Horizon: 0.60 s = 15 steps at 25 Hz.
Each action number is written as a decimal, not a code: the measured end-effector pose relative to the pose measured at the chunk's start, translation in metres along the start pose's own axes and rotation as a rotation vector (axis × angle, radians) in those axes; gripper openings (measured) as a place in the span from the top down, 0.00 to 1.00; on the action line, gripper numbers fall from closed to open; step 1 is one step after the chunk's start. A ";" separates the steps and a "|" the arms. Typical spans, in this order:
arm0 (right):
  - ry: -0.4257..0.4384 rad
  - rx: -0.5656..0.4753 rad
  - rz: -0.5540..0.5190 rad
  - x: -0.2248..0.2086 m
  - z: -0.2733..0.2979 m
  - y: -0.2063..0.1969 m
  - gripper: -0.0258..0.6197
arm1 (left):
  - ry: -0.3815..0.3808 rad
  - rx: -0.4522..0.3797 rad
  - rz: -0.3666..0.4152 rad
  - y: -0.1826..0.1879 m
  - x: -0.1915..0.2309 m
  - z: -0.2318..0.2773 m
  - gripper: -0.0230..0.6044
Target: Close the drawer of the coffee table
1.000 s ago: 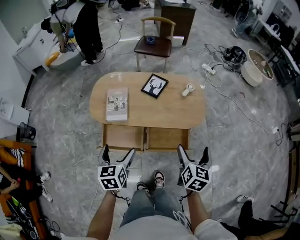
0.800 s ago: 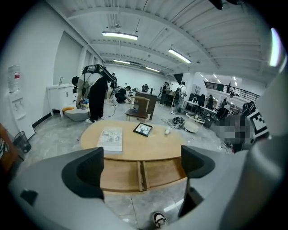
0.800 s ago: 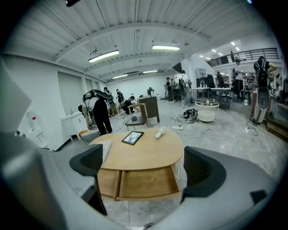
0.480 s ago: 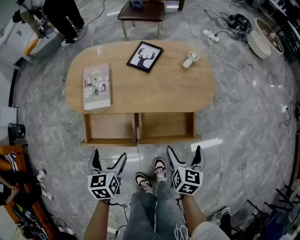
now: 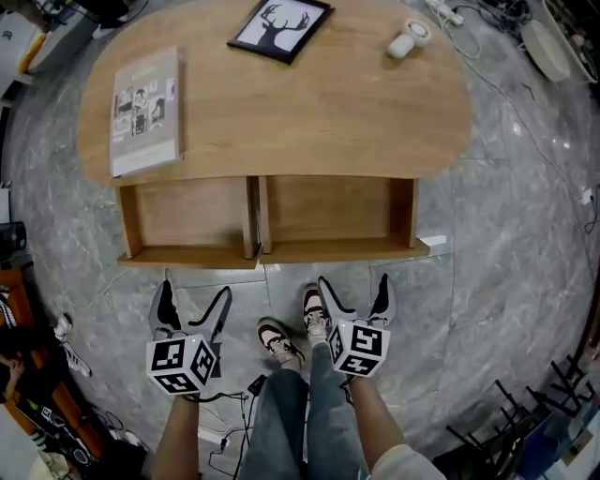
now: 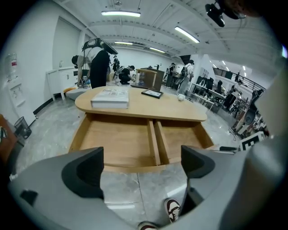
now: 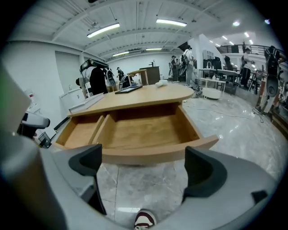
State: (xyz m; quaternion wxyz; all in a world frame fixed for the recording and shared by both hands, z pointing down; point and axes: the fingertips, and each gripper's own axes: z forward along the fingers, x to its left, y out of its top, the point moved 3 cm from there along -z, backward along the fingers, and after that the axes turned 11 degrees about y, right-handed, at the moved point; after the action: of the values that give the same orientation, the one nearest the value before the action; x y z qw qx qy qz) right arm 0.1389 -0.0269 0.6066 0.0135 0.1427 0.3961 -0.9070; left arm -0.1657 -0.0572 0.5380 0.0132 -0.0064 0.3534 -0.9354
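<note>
Nothing done yet: the drawer (image 5: 272,252) stands wide open; your left tool (image 5: 194,293) and right tool (image 5: 353,283), both released, hover short of it

The worktop (image 5: 309,112) and drawer (image 5: 328,211) are light brown wood; the floor (image 5: 506,244) is grey with pale streaks. The picture (image 5: 280,21) is white with a black deer head and black frame. The left hand-held gripper (image 5: 195,298) and right hand-held gripper (image 5: 353,286) carry black-and-white squares.

The oval light-wood counter (image 5: 328,103) and its open two-compartment wooden drawer (image 5: 323,211) look smooth and matt, grain showing. The grey veined stone-tile floor (image 5: 511,272) is polished and glossy.
</note>
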 end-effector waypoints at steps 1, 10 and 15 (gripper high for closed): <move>0.001 0.010 -0.007 -0.003 0.006 -0.008 0.06 | 0.006 0.007 -0.002 -0.005 0.002 0.003 0.12; 0.008 0.040 -0.070 -0.022 0.046 -0.047 0.06 | 0.071 0.015 -0.049 -0.026 0.011 0.016 0.12; 0.004 0.021 -0.107 -0.027 0.063 -0.050 0.06 | 0.098 0.014 -0.075 -0.028 0.020 0.022 0.12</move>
State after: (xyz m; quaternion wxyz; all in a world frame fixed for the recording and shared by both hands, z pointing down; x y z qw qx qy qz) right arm 0.1425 -0.0402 0.6900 -0.0372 0.1235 0.3937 -0.9102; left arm -0.1861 -0.0514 0.5731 -0.0390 0.0264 0.3466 -0.9368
